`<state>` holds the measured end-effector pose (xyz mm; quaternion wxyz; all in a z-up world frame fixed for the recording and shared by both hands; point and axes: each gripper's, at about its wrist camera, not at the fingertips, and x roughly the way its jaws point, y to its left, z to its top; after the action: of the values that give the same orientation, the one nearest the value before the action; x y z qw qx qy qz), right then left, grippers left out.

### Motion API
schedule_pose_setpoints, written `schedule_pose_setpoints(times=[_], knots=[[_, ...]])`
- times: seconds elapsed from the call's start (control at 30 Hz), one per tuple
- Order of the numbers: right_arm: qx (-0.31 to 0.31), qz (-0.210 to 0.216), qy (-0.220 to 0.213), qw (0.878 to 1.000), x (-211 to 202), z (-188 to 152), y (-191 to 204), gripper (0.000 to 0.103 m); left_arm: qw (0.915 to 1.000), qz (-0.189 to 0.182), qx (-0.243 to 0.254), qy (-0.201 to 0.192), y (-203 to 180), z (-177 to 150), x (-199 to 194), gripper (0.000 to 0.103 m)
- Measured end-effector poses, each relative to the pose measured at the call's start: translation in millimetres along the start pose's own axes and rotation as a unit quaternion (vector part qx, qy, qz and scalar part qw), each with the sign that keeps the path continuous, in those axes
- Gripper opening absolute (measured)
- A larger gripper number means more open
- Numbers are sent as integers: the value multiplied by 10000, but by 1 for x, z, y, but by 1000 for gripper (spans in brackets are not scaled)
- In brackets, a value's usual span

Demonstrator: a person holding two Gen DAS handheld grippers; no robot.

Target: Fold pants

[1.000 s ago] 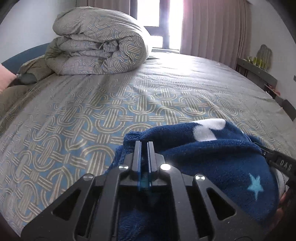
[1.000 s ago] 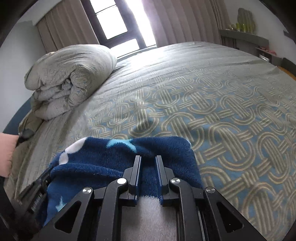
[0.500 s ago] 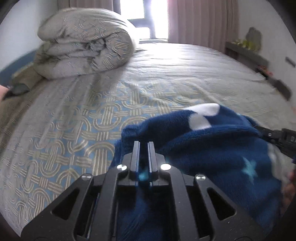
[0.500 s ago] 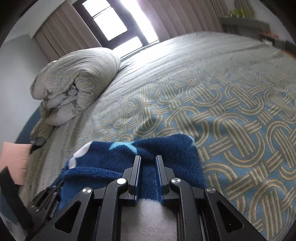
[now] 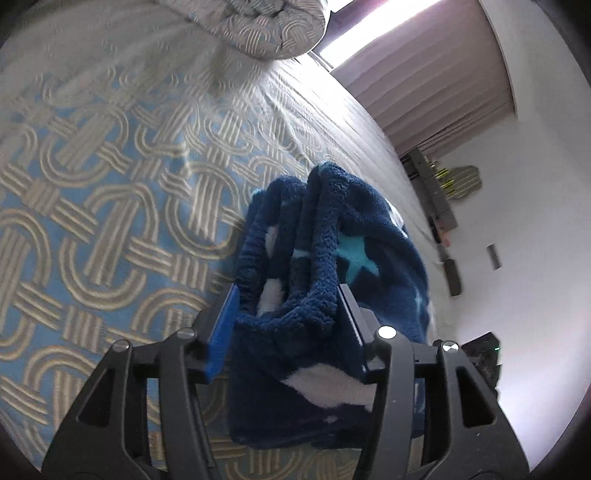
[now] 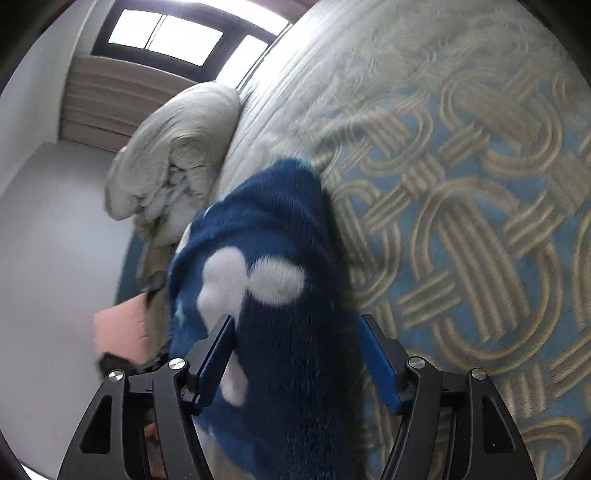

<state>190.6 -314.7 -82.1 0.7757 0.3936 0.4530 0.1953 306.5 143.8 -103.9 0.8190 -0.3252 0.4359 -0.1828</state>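
Observation:
The pants (image 5: 332,280) are dark blue fleece with white blobs and light blue stars, bunched in a folded bundle on the patterned bed cover (image 5: 92,206). My left gripper (image 5: 288,325) is open, its jaws spread wide on either side of the bundle's gathered edge. In the right wrist view the pants (image 6: 273,295) fill the middle. My right gripper (image 6: 295,350) is open too, its blue pads standing apart on both sides of the cloth. Both views are tilted and blurred.
A rolled grey duvet (image 5: 266,26) lies at the head of the bed and also shows in the right wrist view (image 6: 173,155). Curtains (image 5: 436,81) and a wall shelf (image 5: 436,188) stand at the right. A pink pillow (image 6: 118,328) lies by the bed's edge.
Both grippers were shut on the pants; now both have opened wide and let go. Both cameras have rolled sharply, and the bundle sits between the spread jaws.

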Motion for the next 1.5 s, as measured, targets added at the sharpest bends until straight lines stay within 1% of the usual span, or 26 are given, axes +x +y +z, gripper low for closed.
schedule_pose_setpoints(times=[0.07,0.13,0.2,0.33,0.4,0.43,0.47,0.5,0.53,0.57,0.63,0.77,0.87,0.97,1.0,1.03,1.07,1.1,1.13,1.2,1.23,1.27,1.33,1.4,1.43,1.5], knots=[[-42,371,257,9990,10,2,5,71,9999,-29,-25,106,-2,2,6,54],[-217,245,376,9988,20,4,13,71,9996,-104,8,279,-5,2,12,58],[-391,115,497,9979,31,8,19,71,9987,-209,7,461,-7,0,17,58],[-414,60,566,9975,44,13,23,72,9970,-235,3,738,-5,-7,24,59],[-436,-3,587,9973,50,15,25,70,9966,-177,38,806,-6,-10,28,58],[-490,-68,581,9971,51,15,28,66,9967,-138,93,795,-8,-12,27,55],[-564,-116,532,9969,50,14,31,58,9967,-32,210,779,-13,-14,26,52],[-631,-137,487,9967,47,13,33,48,9966,23,288,768,-19,-15,26,47],[-703,-149,422,9965,44,11,37,45,9965,48,377,741,-25,-17,23,40],[-797,-198,347,9960,41,8,43,41,9965,66,446,709,-29,-20,19,37],[-919,-348,222,9949,34,2,54,40,9960,80,600,659,-43,-25,11,30],[-1300,-594,-79,9897,19,-21,87,37,9948,-42,888,495,-72,-40,-16,28],[-1474,-532,-238,9874,0,-34,108,36,9931,-82,1093,425,-91,-47,-33,28],[-1579,-409,-324,9861,-22,-45,125,36,9931,-160,1096,389,-96,-46,-50,28],[-1647,-402,-351,9849,-31,-48,132,36,9930,-177,1094,407,-99,-45,-54,29],[-1699,-440,-373,9838,-38,-51,136,36,9928,-130,1102,447,-98,-44,-56,34],[-1719,-487,-364,9832,-43,-53,138,36,9930,-8,1085,457,-96,-43,-57,36],[-1685,-528,-348,9837,-48,-53,137,36,9935,143,1041,428,-91,-41,-56,41],[-1628,-525,-338,9847,-47,-52,135,36,9936,322,1005,409,-86,-37,-53,53],[-1349,-504,-251,9893,-50,-46,118,36,9934,700,827,386,-73,-32,-45,64],[-1159,-528,-213,9916,-48,-42,105,36,9932,831,691,425,-64,-29,-39,64],[-1064,-598,-201,9923,-48,-42,98,36,9936,831,553,532,-57,-28,-33,64],[-760,-762,-135,9941,-45,-39,73,36,9954,408,153,849,-38,-28,-18,64],[-529,-711,-67,9960,-40,-39,54,36,9950,-88,-150,986,-25,-30,-7,66],[-429,-709,-35,9966,-37,-39,42,36,9947,-206,-145,1001,-23,-30,-4,71],[-332,-663,10,9972,-33,-39,28,36,9937,-279,-115,1081,-21,-29,5,76]])
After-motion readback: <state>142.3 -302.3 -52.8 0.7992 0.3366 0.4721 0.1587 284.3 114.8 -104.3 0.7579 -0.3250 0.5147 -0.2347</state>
